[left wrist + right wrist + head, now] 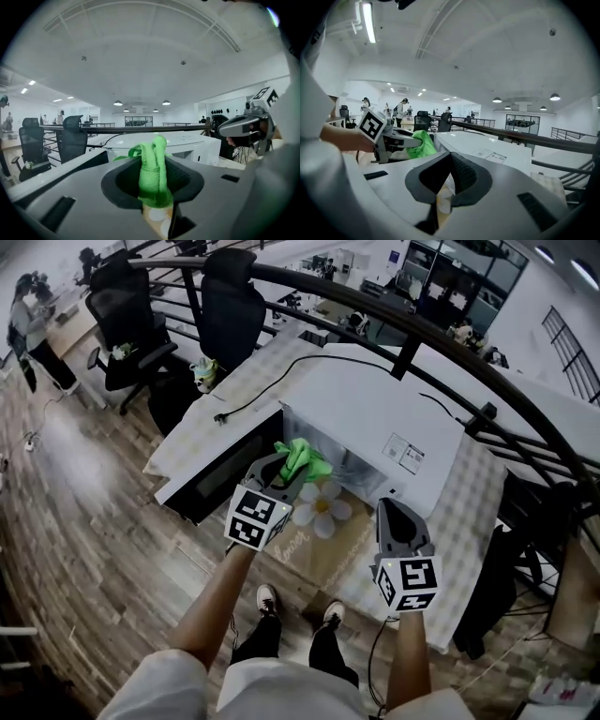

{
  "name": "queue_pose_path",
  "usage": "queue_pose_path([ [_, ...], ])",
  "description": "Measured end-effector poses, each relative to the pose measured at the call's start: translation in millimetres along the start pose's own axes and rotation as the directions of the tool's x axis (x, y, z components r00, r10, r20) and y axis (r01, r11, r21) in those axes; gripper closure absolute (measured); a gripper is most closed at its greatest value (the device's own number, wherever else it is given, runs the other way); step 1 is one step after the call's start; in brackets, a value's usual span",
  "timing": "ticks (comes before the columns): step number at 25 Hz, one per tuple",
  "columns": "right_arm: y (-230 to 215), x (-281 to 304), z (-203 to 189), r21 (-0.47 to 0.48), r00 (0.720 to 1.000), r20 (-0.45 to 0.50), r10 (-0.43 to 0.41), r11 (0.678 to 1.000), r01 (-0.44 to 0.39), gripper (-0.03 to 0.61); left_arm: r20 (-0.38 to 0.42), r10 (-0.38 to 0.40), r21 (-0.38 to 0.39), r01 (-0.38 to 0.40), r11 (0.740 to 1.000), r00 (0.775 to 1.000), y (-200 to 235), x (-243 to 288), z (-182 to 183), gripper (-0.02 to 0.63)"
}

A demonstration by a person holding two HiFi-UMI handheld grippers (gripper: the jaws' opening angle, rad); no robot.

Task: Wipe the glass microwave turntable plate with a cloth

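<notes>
Over the white microwave (375, 418), head view: see left gripper (281, 470) clamped on a bunched green cloth (302, 460), held just above the cavity front. Note dark door (220, 479) swung open to the left. Put right gripper (394, 509) alongside, apart from the cloth, over the checked table cover (473, 512). Spot a white flower-shaped mat (322, 507) low between the two grippers. Can't make out the glass turntable plate. Probably sits inside the cavity, but too shadowed and blurred to call.

Left gripper view: confirms jaws closed on the cloth (152, 168), with the fabric standing up in a fold between the pads and spilling over the top. Shows tan-and-white surface through the slot below. Catches the other gripper at right edge, level with this one.

Right gripper view: shows jaws (449, 159) brought together with nothing pinched, only a pale surface visible through the gap beneath. Shows the cloth at left, clear of these jaws.

Progress call: cloth in hand and door open, so setup looks done. No cloth-on-glass contact anywhere, so reads as wiping not yet started. Left to do: reach the plate, steady it with the free gripper if needed, wipe across.
</notes>
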State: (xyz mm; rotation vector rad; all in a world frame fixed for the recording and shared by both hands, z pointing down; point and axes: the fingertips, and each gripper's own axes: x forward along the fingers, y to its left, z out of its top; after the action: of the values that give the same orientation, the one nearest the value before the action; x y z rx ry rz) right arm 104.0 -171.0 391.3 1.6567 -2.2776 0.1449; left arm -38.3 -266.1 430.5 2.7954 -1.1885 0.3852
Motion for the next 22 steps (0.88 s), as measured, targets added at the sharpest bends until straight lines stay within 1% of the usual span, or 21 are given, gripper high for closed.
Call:
queue_pose_path([
  [3, -8, 8, -23, -0.025, 0.999, -0.037, 0.026, 0.999, -0.027, 0.566, -0.052, 0.005, -0.011, -0.005, 1.0, 0.999, 4, 39, -36, 0.48],
  [6, -18, 17, -46, -0.017, 0.998, -0.059, 0.033, 0.999, -0.034, 0.566, -0.123, -0.01, -0.013, 0.009, 1.0, 0.992, 8, 78, -76, 0.48],
  [8, -24, 21, -61, -0.017, 0.996, -0.083, 0.036, 0.999, -0.037, 0.566, -0.142, 0.021, -0.016, -0.023, 1.0, 0.99, 15, 98, -95, 0.48],
  [10, -27, 24, -73, -0.021, 0.994, -0.101, 0.046, 0.999, -0.049, 0.566, -0.133, 0.077, -0.02, -0.081, 0.997, 0.988, 26, 116, -105, 0.48],
  [12, -27, 28, -81, -0.023, 0.993, -0.111, 0.05, 0.998, -0.053, 0.565, -0.131, 0.112, -0.006, -0.113, 0.994, 0.985, 33, 135, -111, 0.48],
  [15, -30, 28, -90, -0.018, 0.992, -0.121, 0.034, 0.999, -0.037, 0.565, -0.168, 0.115, 0.024, -0.112, 0.993, 0.979, 30, 158, -131, 0.48],
  [19, -31, 24, -97, -0.013, 0.992, -0.126, 0.03, 0.999, -0.032, 0.565, -0.187, 0.111, 0.011, -0.111, 0.994, 0.976, 19, 159, -142, 0.485],
  [22, -35, 19, -103, -0.013, 0.99, -0.14, 0.02, 1.0, -0.022, 0.565, -0.193, 0.084, 0.002, -0.085, 0.996, 0.978, -1, 162, -143, 0.485],
])
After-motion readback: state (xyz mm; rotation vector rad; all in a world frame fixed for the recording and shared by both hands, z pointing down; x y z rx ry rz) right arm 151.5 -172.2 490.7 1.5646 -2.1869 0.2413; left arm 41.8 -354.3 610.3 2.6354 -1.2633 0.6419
